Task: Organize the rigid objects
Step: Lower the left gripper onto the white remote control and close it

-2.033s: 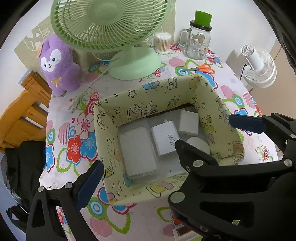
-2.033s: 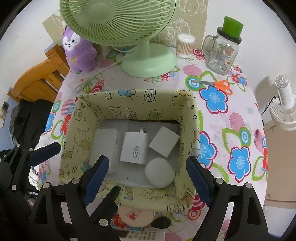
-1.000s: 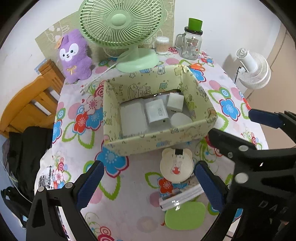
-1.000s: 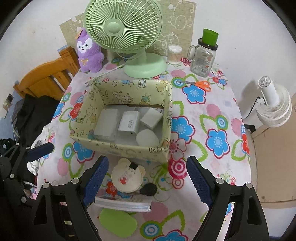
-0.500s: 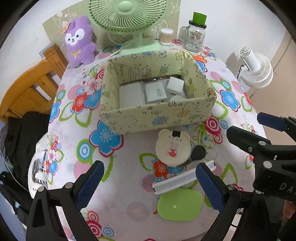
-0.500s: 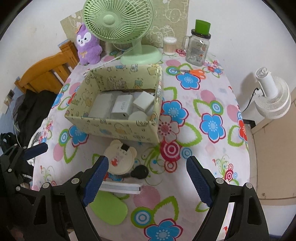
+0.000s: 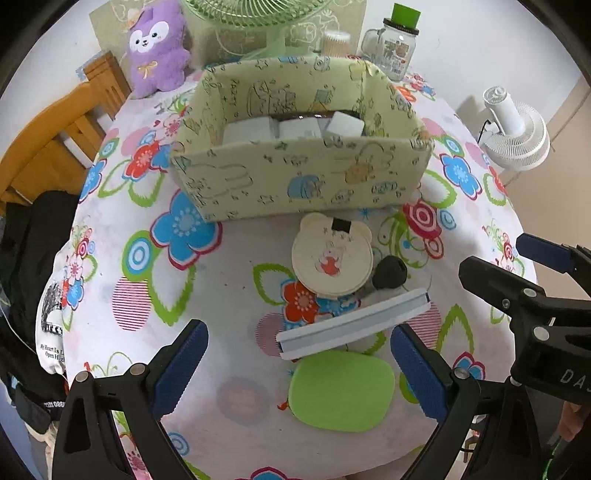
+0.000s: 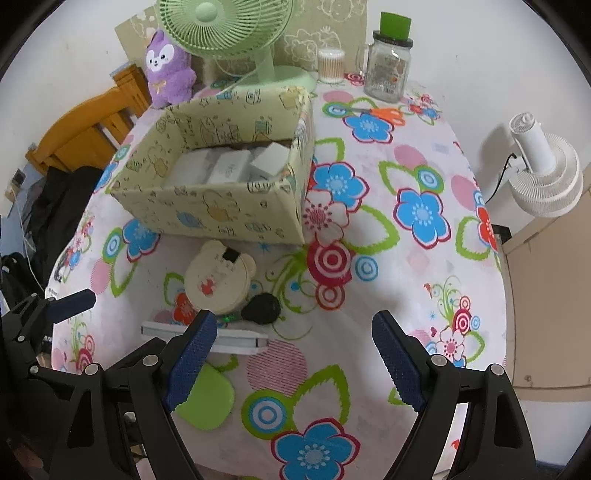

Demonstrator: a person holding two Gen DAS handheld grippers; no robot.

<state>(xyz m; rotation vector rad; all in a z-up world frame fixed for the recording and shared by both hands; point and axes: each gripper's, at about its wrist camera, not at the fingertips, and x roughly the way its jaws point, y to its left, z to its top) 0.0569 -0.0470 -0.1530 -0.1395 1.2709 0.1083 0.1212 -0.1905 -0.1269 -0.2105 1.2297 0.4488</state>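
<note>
A yellow cartoon-print box [image 7: 295, 184] [image 8: 221, 210] on the flowered tablecloth holds several white chargers [image 7: 299, 129] [image 8: 229, 168]. In front of it lie a cream bear-shaped case [image 7: 331, 258] [image 8: 218, 277], a black key fob [image 7: 389, 277] [image 8: 261, 308], a white-and-blue bar [image 7: 351, 326] [image 8: 236, 338] and a green oval pad [image 7: 341, 389] [image 8: 207, 400]. My left gripper [image 7: 299, 363] hangs open above the bar and green pad, nothing between its fingers. My right gripper [image 8: 291, 354] is open over bare cloth, just right of the key fob.
A green desk fan [image 8: 229, 33], purple plush toy [image 8: 168, 68], cotton-swab jar [image 8: 330, 64], glass jar with green lid [image 8: 389, 59] and orange scissors [image 8: 386, 114] stand behind the box. A white fan [image 8: 543, 173] is off the right edge; a wooden chair [image 7: 48, 136] to the left.
Both grippers have drawn back from the box toward the table's near edge and sunk lower. The loose items in front of the box now sit close under the left gripper's open fingers.
</note>
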